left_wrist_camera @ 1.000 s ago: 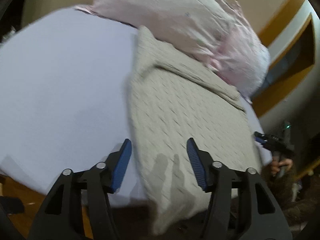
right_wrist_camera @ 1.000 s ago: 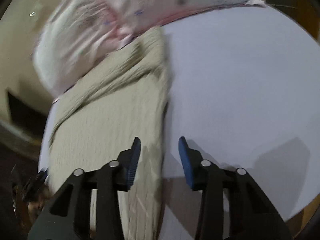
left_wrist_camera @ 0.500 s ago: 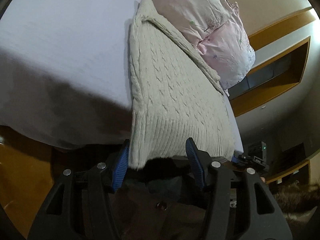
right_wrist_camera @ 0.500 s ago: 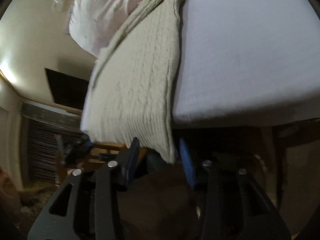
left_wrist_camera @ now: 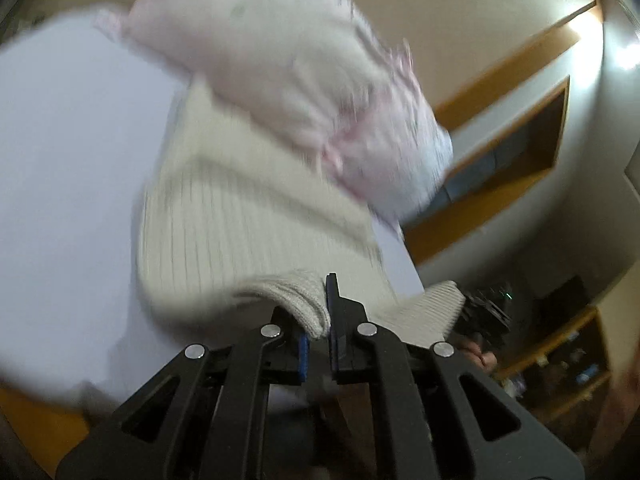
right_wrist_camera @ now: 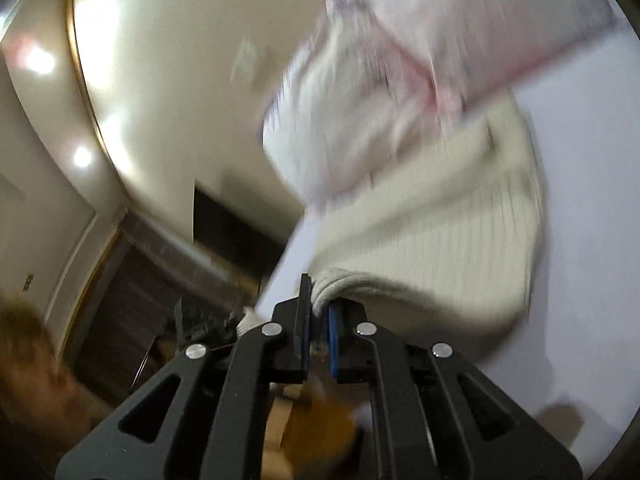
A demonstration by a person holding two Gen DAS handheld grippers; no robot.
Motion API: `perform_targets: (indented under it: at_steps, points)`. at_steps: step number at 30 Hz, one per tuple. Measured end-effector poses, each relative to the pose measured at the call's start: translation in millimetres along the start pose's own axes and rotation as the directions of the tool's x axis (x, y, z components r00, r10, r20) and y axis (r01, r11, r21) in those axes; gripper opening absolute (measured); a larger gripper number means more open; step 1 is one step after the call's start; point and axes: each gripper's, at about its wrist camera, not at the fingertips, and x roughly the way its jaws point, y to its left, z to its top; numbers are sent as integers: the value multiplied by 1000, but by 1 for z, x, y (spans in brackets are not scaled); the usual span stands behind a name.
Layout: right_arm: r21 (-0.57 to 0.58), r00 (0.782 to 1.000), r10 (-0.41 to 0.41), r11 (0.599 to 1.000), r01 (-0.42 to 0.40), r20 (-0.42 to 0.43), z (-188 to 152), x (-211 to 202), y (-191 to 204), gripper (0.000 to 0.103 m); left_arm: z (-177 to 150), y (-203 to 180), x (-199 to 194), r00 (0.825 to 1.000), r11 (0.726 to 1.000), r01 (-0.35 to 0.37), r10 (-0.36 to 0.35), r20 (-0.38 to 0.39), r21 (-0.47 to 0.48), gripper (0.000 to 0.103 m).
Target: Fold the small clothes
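Observation:
A cream cable-knit sweater (left_wrist_camera: 240, 216) lies on a white bed sheet (left_wrist_camera: 68, 152), its far end against a pink pillow (left_wrist_camera: 304, 80). My left gripper (left_wrist_camera: 318, 316) is shut on the sweater's ribbed hem and lifts it off the bed. My right gripper (right_wrist_camera: 318, 308) is shut on the hem's other corner, and the sweater (right_wrist_camera: 440, 240) curls up from the sheet (right_wrist_camera: 592, 208) toward it. The right gripper also shows at the right of the left wrist view (left_wrist_camera: 486, 314), holding the hem. Both views are motion-blurred.
The pink pillow (right_wrist_camera: 400, 92) lies across the head of the bed. Wooden wall trim and a recessed shelf (left_wrist_camera: 516, 148) stand to the right of the bed. A dark opening (right_wrist_camera: 228, 220) and dark wood flooring lie left of the bed.
Both grippers have shut on the sweater's bottom hem, which hung over the bed edge, and raised it up and toward the pillow. The cameras have tilted upward.

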Motion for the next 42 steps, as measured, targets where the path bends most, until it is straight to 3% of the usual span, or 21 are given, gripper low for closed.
perform_targets:
  at_steps: [4,6,10,12,15,17,18,19,20,21,22,23,24,31,33,34,36,37,38,40,42]
  points:
    - [83,981,-59,996,45,182,71,51,-32,7,89,18,47,980,988,-154,153,124,0,7]
    - [170,964,-160,978,125,214,93,82,-61,7,125,33,92,964,969,-246,246,106,-7,7]
    - [311,937,-312,916,253,158,103,131,-111,7,152,63,168,933,933,-360,360,-7,-24,7]
    - [329,921,-347,903,277,176,103,139,-122,7,155,74,183,924,924,-381,381,-25,-25,7]
    - [353,901,-384,886,300,200,107,142,-136,10,156,92,186,937,933,-349,345,-56,-84,7]
    - [366,894,-405,875,318,191,104,149,-146,39,164,105,184,960,948,-278,268,-79,-157,7]
    - [360,895,-400,879,313,199,105,153,-147,41,168,109,177,972,953,-232,221,-80,-194,14]
    - [351,894,-397,883,311,207,108,154,-145,47,171,113,166,982,956,-190,179,-65,-225,29]
    - [337,886,-412,882,329,212,108,152,-142,63,173,115,152,985,955,-172,171,-25,-243,44]
    - [309,870,-436,881,359,231,109,146,-137,70,175,113,140,981,953,-181,191,18,-243,77]
    - [291,848,-466,872,393,250,109,142,-130,85,175,110,128,975,953,-197,214,54,-229,87]
    - [280,815,-510,853,440,274,111,139,-126,88,172,106,115,970,956,-217,234,70,-200,87]
    - [264,800,-521,850,456,296,109,133,-122,88,169,104,111,968,955,-235,247,50,-182,87]
    - [222,832,-479,876,429,282,108,128,-120,88,128,104,133,940,949,-306,290,-181,-71,80]
    - [217,841,-468,881,420,273,108,130,-119,88,123,103,141,938,948,-313,297,-177,-66,73]
    - [216,845,-462,884,415,268,108,130,-119,88,122,107,141,942,951,-295,275,-191,-86,59]
    - [216,860,-444,892,397,252,107,130,-120,89,118,117,140,952,941,-280,247,-178,-189,48]
    - [219,868,-432,897,385,246,107,130,-121,89,116,121,141,958,937,-264,227,-176,-230,29]
    - [226,877,-418,902,369,238,107,130,-123,89,111,127,144,963,927,-241,191,-189,-287,19]
    - [240,883,-404,906,350,238,108,128,-124,89,108,130,140,973,906,-208,153,-172,-368,17]
    - [253,887,-389,910,329,249,110,122,-124,89,114,115,137,984,913,-155,109,-140,-378,15]
